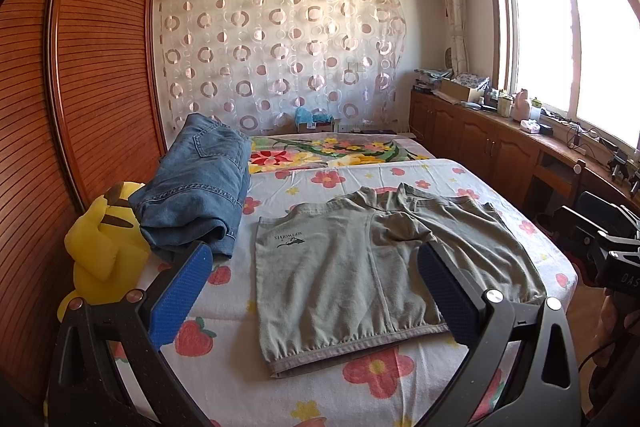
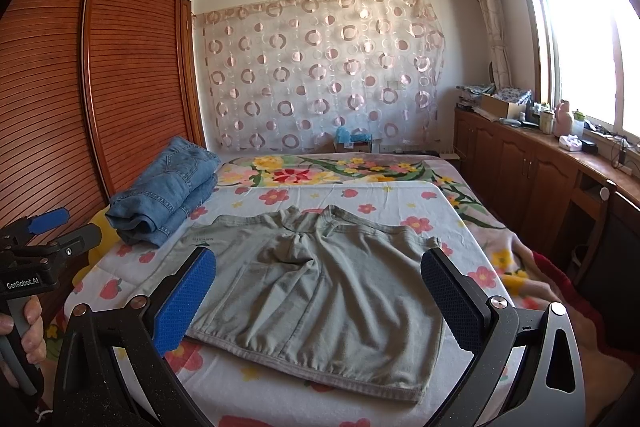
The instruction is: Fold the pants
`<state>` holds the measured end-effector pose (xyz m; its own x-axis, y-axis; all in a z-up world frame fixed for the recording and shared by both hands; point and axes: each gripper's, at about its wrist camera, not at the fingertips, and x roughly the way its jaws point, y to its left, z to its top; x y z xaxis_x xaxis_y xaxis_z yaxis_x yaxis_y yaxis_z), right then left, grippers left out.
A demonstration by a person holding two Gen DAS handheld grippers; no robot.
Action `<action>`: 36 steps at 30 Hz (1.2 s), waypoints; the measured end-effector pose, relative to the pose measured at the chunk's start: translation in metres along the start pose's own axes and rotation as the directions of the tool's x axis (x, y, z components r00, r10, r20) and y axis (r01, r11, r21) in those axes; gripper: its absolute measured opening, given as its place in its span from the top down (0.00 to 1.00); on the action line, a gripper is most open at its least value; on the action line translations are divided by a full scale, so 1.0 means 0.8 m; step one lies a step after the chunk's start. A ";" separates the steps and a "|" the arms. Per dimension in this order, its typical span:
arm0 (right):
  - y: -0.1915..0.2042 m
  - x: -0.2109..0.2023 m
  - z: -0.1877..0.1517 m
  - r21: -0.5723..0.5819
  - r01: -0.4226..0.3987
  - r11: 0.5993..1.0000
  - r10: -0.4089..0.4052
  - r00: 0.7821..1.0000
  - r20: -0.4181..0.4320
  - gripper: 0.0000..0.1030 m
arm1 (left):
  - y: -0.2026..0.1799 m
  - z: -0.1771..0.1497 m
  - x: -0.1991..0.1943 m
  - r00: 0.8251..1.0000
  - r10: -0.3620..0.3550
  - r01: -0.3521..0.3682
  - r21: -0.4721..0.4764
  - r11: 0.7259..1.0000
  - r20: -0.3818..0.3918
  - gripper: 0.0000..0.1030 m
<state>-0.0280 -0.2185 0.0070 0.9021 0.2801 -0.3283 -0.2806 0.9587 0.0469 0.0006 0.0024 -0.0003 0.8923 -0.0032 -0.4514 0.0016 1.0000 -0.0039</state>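
While the left gripper (image 1: 314, 267) and right gripper (image 2: 318, 277) hover above the bed (image 2: 280, 383), each has its jaws spread wide, holding nothing. Grey-green pants (image 2: 320, 291) lie flat at centre, crotch bunched toward 12 o'clock; folded jeans (image 2: 164, 195) sit at 10 o'clock.

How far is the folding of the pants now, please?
Done, it seems: the jeans lie folded in a stack at the bed's left edge, beside a yellow plush. In hand: nothing; the left gripper and right gripper have open jaws and hover above the grey pants. Left: the grey pants lie spread flat, crotch bunched, not yet folded.
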 end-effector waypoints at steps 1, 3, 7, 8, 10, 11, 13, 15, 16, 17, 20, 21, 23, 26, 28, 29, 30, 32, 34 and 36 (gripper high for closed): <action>0.000 0.000 0.000 0.001 0.000 1.000 0.000 1.000 0.000 0.01 | 0.000 0.000 0.000 1.000 0.001 -0.001 -0.001 1.000 0.001 0.00; 0.000 0.000 0.000 0.002 0.000 1.000 0.000 1.000 -0.001 0.01 | 0.000 0.000 0.000 1.000 0.000 0.000 0.000 1.000 0.000 0.00; 0.000 -0.001 -0.001 0.003 -0.002 1.000 0.002 1.000 0.001 0.01 | 0.000 0.000 0.000 1.000 0.000 0.000 -0.001 1.000 0.001 0.00; 0.000 -0.001 -0.001 0.004 -0.002 1.000 0.002 1.000 0.001 0.01 | 0.000 0.000 0.000 1.000 0.000 0.000 -0.001 1.000 0.002 0.00; 0.001 -0.002 -0.001 0.005 -0.003 1.000 0.003 1.000 0.001 0.01 | 0.000 0.000 0.000 1.000 0.001 -0.001 0.000 1.000 0.003 0.00; 0.000 -0.002 -0.001 0.005 -0.004 1.000 0.004 1.000 0.001 0.01 | 0.000 0.000 0.000 1.000 0.000 0.000 0.000 1.000 0.003 0.00; 0.000 -0.002 -0.001 0.005 -0.004 1.000 0.004 1.000 0.001 0.01 | 0.000 0.000 0.000 1.000 0.002 -0.002 0.000 1.000 0.003 0.00; 0.000 -0.002 -0.001 0.005 -0.006 1.000 0.006 1.000 0.000 0.01 | 0.000 -0.001 0.000 1.000 0.001 -0.001 0.000 1.000 0.003 0.00; 0.001 -0.003 -0.001 0.005 -0.006 1.000 0.006 1.000 0.000 0.01 | 0.000 -0.001 -0.001 1.000 0.000 0.000 0.000 1.000 0.003 0.00; 0.000 -0.003 -0.001 0.005 -0.006 1.000 0.006 1.000 0.001 0.01 | 0.000 -0.001 0.000 1.000 0.001 -0.001 0.000 1.000 0.003 0.00; 0.001 -0.003 0.000 0.006 -0.006 1.000 0.006 1.000 0.001 0.01 | 0.000 -0.001 -0.001 1.000 0.000 0.000 -0.001 1.000 0.002 0.00; 0.001 -0.003 0.000 0.006 -0.006 1.000 0.006 1.000 0.000 0.01 | 0.000 -0.001 -0.001 1.000 0.001 -0.001 -0.001 1.000 0.003 0.00; 0.001 -0.003 -0.001 0.005 -0.006 1.000 0.006 1.000 0.000 0.01 | 0.000 -0.001 0.000 1.000 0.003 -0.003 -0.001 1.000 0.004 0.00; 0.001 -0.002 -0.001 0.006 -0.007 1.000 0.007 1.000 -0.002 0.01 | 0.003 0.001 -0.002 1.000 0.007 -0.007 -0.005 1.000 -0.003 0.00; 0.001 -0.001 -0.002 0.006 -0.008 1.000 0.008 1.000 -0.006 0.01 | 0.005 -0.002 0.000 1.000 0.007 -0.007 -0.007 1.000 -0.013 0.00; 0.001 -0.001 -0.003 0.006 -0.009 1.000 0.009 1.000 -0.009 0.01 | 0.005 -0.003 0.003 1.000 0.009 -0.010 -0.007 1.000 -0.018 0.00; 0.001 0.000 -0.003 0.007 -0.009 1.000 0.009 1.000 -0.013 0.01 | 0.007 -0.004 0.004 1.000 0.011 -0.011 -0.007 1.000 -0.022 0.00; -0.002 0.001 -0.004 0.008 -0.008 1.000 0.008 1.000 -0.018 0.01 | 0.014 0.002 0.012 0.999 0.011 -0.012 -0.010 1.000 -0.031 0.00; -0.005 0.004 -0.005 0.011 -0.006 1.000 0.006 1.000 -0.024 0.01 | 0.017 -0.001 0.019 0.999 0.011 -0.011 -0.015 1.000 -0.042 0.00; -0.009 0.005 -0.006 0.014 -0.005 1.000 0.005 0.999 -0.033 0.01 | 0.020 -0.003 0.027 0.998 0.011 -0.012 -0.018 1.000 -0.054 0.00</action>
<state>-0.0238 -0.2243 0.0006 0.8891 0.2835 -0.3594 -0.2806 0.9579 0.0615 0.0187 0.0180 -0.0123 0.8665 0.0073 -0.4992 -0.0169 0.9997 -0.0148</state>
